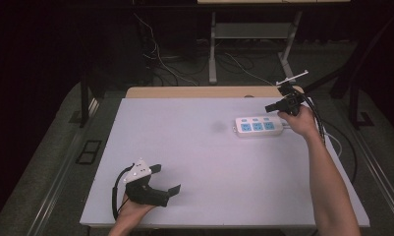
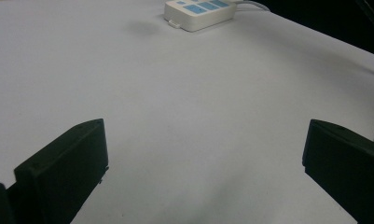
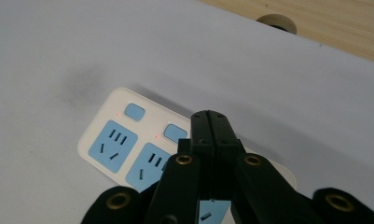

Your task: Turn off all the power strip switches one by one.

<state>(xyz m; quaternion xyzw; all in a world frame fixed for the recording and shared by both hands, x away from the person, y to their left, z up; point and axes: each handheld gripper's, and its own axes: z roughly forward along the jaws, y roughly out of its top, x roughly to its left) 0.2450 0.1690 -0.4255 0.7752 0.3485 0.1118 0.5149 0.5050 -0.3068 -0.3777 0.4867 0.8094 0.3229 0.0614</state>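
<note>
Now: left gripper (image 1: pixel 165 179) low at near-left of white table (image 1: pixel 199 162), jaws spread wide | right gripper (image 3: pixel 211 122) jaws pressed together, poised over power strip (image 1: pixel 257 126) at far right.

Off-task clutter around my workspace

I see a white sheet (image 1: pixel 199 162) covering a wooden table (image 1: pixel 184 92), whose far edge shows a round cable hole (image 3: pixel 277 21). Beyond it, loose cables (image 1: pixel 160 61) lie on the dark floor by a grey desk leg (image 1: pixel 212 49).
</note>
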